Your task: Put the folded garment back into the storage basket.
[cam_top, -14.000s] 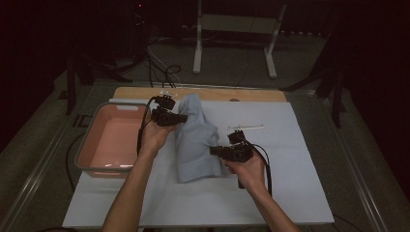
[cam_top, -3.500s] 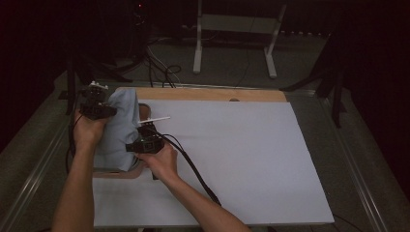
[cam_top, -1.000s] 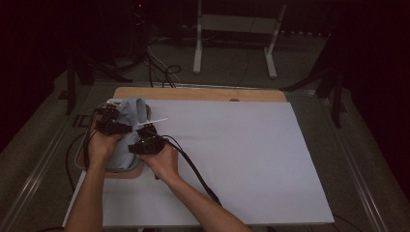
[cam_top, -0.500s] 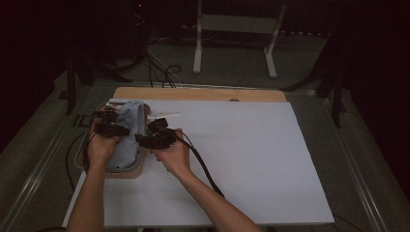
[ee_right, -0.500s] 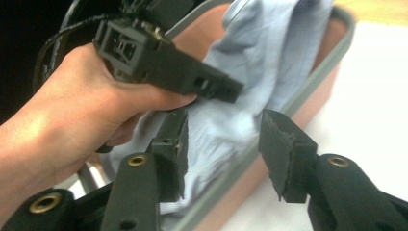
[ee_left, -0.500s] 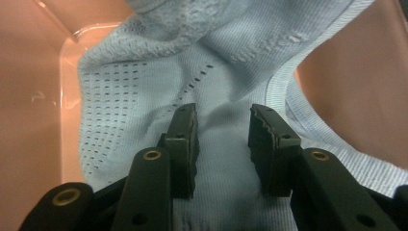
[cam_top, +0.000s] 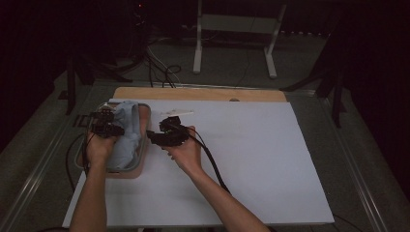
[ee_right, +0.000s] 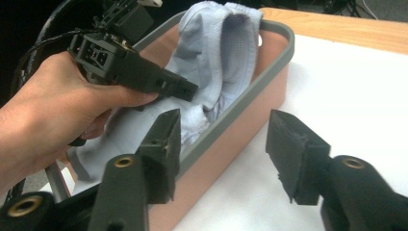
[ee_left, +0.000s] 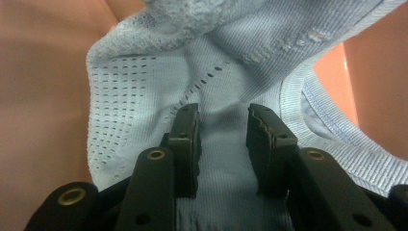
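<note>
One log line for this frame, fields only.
garment: in tub | left gripper: on garment, jaws astride a fold | right gripper: opening, empty, outside tub

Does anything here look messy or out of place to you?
Only slightly: the light blue garment sits bunched in the pink tray, one end standing up against the grey rim rather than lying flat. The left gripper has fabric between its jaws; the right gripper is open beside the tray. Nothing looks spilled or damaged.

Black hand-held gripper with ridged pads, brass-ringed screw holes, black trailing cable, bare forearms
</note>
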The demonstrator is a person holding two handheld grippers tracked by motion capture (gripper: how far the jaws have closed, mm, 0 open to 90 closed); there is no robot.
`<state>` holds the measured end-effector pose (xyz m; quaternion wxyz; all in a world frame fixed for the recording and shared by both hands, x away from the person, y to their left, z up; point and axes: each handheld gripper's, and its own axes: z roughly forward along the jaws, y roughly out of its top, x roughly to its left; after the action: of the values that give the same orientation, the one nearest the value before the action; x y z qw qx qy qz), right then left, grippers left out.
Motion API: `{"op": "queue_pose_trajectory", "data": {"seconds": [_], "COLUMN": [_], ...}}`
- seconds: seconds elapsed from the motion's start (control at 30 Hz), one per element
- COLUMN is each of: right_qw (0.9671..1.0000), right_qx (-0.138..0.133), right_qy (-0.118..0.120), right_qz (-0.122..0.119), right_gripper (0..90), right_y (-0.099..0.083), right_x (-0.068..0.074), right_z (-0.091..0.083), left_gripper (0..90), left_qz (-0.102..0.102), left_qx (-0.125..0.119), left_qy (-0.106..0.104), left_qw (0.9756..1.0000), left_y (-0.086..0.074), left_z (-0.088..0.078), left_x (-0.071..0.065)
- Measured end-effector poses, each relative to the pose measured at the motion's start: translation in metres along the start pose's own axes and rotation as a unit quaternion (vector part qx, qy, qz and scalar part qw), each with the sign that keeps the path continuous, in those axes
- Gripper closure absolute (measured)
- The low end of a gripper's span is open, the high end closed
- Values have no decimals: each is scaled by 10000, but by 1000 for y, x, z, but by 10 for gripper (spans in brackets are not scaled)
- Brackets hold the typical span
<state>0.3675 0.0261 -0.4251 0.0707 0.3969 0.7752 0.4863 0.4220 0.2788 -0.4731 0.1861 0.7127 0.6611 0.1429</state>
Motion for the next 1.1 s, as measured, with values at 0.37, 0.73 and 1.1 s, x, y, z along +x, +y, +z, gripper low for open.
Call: {"op": "queue_pose_trajectory", "data": {"seconds": [0.37, 0.73, 1.1], "right_qw": [9999, 9997, 9995], "right_qx": [-88, -129, -179], "right_qy": [-13, -33, -90], "right_qz": [-144, -190, -248], "right_gripper": [377, 300, 232], "right_y": [-3, -4, -5], "right_x": [-5, -13, -20], "right_z": [-8, -16, -24], "left_gripper": [656, 500, 346], "left_qz": [-57, -140, -173], "left_qx": [70, -389, -1003], "left_qy": [-70, -263, -634], "left_qw": [9999, 9988, 9928], "left_y": [0, 1, 0], "left_z": [4, -8, -32], "left_x": [-4, -6, -6]}}
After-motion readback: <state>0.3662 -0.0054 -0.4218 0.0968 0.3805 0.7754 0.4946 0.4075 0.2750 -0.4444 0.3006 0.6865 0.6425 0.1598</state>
